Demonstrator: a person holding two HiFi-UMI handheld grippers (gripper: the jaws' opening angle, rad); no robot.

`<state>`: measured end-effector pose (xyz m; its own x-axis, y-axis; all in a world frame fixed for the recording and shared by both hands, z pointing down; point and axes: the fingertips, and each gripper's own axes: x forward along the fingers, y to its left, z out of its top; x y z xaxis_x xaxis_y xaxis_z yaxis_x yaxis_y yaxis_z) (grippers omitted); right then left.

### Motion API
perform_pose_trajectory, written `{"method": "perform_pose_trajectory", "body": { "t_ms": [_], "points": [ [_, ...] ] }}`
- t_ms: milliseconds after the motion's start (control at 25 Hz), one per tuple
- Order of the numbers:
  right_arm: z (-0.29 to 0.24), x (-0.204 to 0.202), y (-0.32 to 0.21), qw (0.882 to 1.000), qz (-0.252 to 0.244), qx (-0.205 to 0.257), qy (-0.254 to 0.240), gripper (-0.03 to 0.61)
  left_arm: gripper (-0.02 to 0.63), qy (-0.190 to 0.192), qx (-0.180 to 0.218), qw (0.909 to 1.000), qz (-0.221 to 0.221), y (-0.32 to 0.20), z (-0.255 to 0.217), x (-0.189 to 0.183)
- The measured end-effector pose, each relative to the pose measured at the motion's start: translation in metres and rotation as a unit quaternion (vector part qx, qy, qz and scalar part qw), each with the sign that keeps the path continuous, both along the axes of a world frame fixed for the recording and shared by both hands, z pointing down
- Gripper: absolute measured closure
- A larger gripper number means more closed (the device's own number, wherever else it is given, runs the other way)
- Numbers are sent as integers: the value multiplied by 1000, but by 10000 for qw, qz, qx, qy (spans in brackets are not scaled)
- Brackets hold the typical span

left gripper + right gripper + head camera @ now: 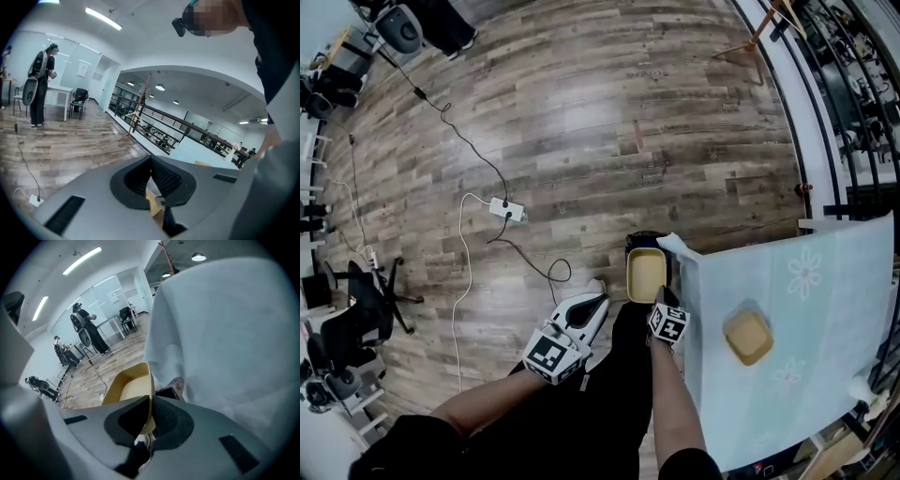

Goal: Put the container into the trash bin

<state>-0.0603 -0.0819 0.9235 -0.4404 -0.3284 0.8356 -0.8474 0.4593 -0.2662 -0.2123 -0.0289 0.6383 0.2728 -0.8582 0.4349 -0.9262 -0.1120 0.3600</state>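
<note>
A shallow yellow container (645,275) hangs just past the table's near-left corner, over the dark trash bin (649,240) on the floor. My right gripper (662,294) is shut on the container's rim. In the right gripper view its jaws (151,401) pinch the yellow container (126,385) by one wall, with the table's white cloth edge right beside it. My left gripper (598,290) hovers left of the bin. The left gripper view shows that gripper (151,164) with its pads together and nothing held.
The table with a pale blue flowered cloth (806,319) fills the right side and carries a second yellow container (748,336). A power strip (507,208) with cables lies on the wooden floor. An office chair (356,309) stands at the left. A person (40,84) stands far off.
</note>
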Motion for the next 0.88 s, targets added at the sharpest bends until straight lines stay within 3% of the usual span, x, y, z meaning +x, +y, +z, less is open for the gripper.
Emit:
{"method": "perform_pose_trajectory", "body": {
  "t_ms": [160,360,480,880],
  "points": [
    [23,4,-2,9998,31,-139,100,535,604,176,-118,9998,-21,-1,12,9],
    [56,7,3,9982,165,-554,156,531,604,121,-384,9992,48,6,30,12],
    [62,11,5,9972,230,-705,128,448,604,59,-527,9986,51,13,35,9],
    [52,-5,9,9970,-414,-656,-17,437,604,9,-548,9984,-163,13,44,-1]
  ]
}}
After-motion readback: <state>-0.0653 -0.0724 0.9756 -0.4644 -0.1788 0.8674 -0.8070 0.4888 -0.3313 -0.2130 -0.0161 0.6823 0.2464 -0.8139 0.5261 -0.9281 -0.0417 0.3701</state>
